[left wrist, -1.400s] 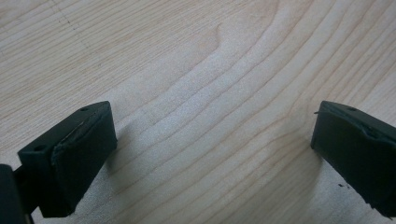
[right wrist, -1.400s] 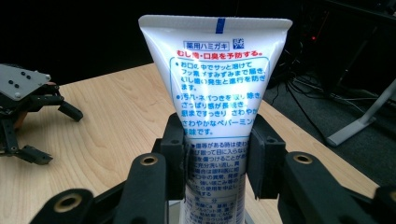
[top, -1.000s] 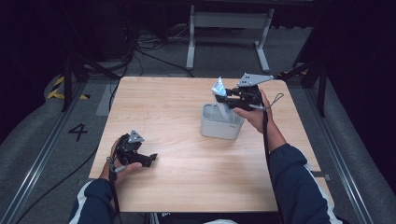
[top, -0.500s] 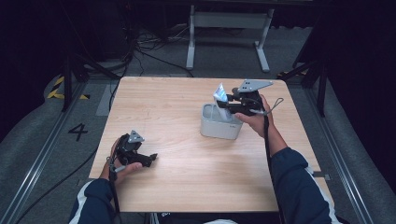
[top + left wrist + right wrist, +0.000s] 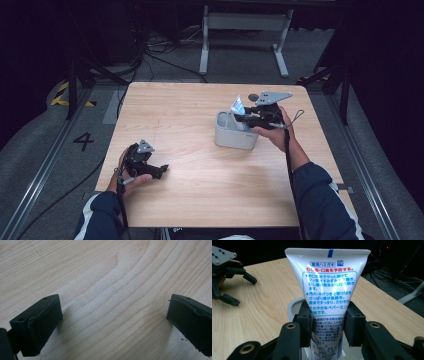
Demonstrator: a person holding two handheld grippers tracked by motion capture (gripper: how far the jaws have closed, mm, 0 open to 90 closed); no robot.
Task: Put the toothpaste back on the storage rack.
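A white toothpaste tube (image 5: 328, 287) with blue and red print stands crimped end up, and my right gripper (image 5: 327, 323) is shut on its lower body. In the high view the tube (image 5: 237, 106) pokes up above a grey compartmented holder (image 5: 235, 137) at the table's right centre, with the right gripper (image 5: 246, 119) over the holder's rim. The holder's pale rim (image 5: 291, 307) shows behind the tube in the right gripper view. My left gripper (image 5: 159, 170) rests near the table's front left, open, with bare wood between its fingers (image 5: 37, 323).
The wooden table (image 5: 200, 200) has open room in its middle and front. The left gripper (image 5: 227, 272) lies far off in the right gripper view. Behind the table stand a metal stand's legs (image 5: 245, 30) and floor cables (image 5: 155, 50).
My right gripper has lowered the toothpaste tube a little toward the grey holder. The left gripper has stayed where it was.
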